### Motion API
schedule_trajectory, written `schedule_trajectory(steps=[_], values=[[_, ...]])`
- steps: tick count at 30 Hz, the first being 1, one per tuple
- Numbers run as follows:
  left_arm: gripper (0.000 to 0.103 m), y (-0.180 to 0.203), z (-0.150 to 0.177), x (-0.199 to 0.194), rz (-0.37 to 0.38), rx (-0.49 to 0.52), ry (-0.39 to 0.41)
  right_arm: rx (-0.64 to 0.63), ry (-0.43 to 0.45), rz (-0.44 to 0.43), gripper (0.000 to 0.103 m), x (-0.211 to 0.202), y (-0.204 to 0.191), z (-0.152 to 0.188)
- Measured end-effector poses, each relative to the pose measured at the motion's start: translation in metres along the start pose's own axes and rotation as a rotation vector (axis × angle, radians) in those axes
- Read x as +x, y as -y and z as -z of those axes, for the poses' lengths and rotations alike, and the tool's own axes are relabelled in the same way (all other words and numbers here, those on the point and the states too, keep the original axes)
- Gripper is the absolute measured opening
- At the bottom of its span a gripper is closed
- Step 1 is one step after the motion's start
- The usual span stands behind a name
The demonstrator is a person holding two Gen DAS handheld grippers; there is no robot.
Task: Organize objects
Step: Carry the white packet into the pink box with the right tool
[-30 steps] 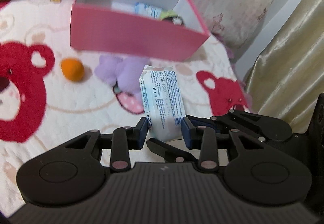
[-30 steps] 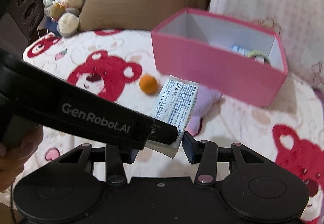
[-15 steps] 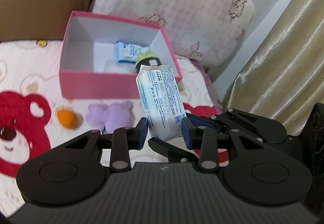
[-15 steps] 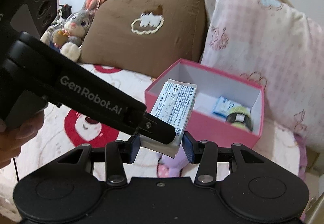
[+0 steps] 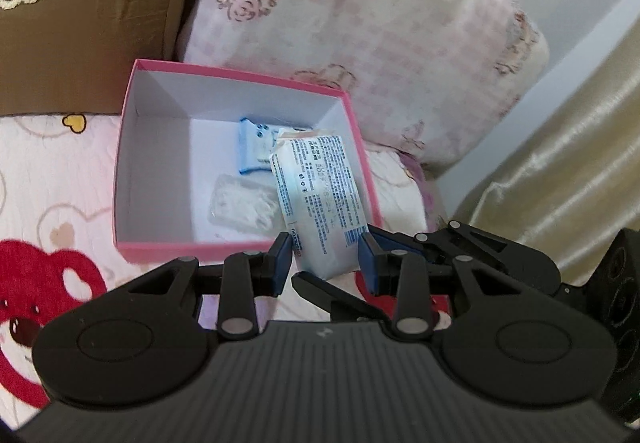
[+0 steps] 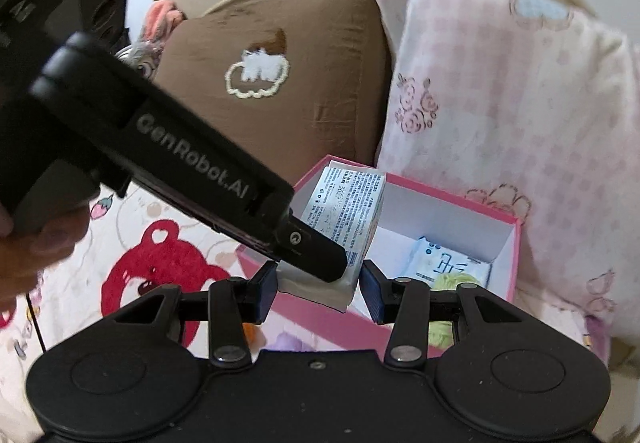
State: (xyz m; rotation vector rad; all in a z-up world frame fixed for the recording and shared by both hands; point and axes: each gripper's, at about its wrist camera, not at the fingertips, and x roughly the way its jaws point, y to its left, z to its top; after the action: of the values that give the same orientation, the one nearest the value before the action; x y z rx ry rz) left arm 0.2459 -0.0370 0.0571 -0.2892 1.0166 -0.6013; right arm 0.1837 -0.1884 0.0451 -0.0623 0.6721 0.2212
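A white tissue pack with blue print [image 5: 320, 199] is held by both grippers together over the right part of the open pink box [image 5: 128, 147]. My left gripper [image 5: 325, 263] is shut on its near end. My right gripper [image 6: 318, 283] is shut on the same pack [image 6: 344, 211], with the left gripper's finger lying across it. Inside the box lie a blue-and-white packet [image 5: 254, 149] and a clear bag of white items [image 5: 244, 205]. In the right wrist view the box [image 6: 516, 263] also holds a green-yellow object [image 6: 452, 279].
The box sits on a bedspread with red bear prints [image 5: 44, 283]. A brown pillow [image 5: 80, 3] and a pink patterned pillow [image 5: 380, 35] stand behind it. A gold curtain [image 5: 560, 163] hangs at the right. A purple plush [image 6: 286, 341] and an orange ball [image 6: 250, 331] lie before the box.
Both grippers have lifted the tissue pack off the bedspread and carried it forward, over the pink box. The box interior now shows from above.
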Motion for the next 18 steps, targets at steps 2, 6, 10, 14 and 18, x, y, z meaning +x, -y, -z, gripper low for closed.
schedule_trajectory(steps=[2, 6, 10, 14, 18], values=[[0.035, -0.008, -0.015, 0.015, -0.012, -0.013, -0.012, 0.031, -0.019, -0.007, 0.050, 0.017, 0.012, -0.007], [0.035, -0.025, -0.037, 0.049, -0.041, -0.054, -0.034, 0.095, -0.055, -0.025, 0.050, 0.053, 0.035, -0.012], [0.035, -0.046, -0.053, 0.082, -0.057, -0.105, -0.044, 0.130, -0.098, -0.044, 0.050, 0.093, 0.058, -0.015], [0.035, -0.071, -0.064, 0.112, -0.046, -0.181, -0.062, 0.123, -0.159, -0.056, 0.050, 0.129, 0.074, -0.018], [0.035, -0.093, -0.067, 0.135, -0.041, -0.279, -0.053, 0.067, -0.209, -0.049, 0.049, 0.161, 0.083, -0.023]])
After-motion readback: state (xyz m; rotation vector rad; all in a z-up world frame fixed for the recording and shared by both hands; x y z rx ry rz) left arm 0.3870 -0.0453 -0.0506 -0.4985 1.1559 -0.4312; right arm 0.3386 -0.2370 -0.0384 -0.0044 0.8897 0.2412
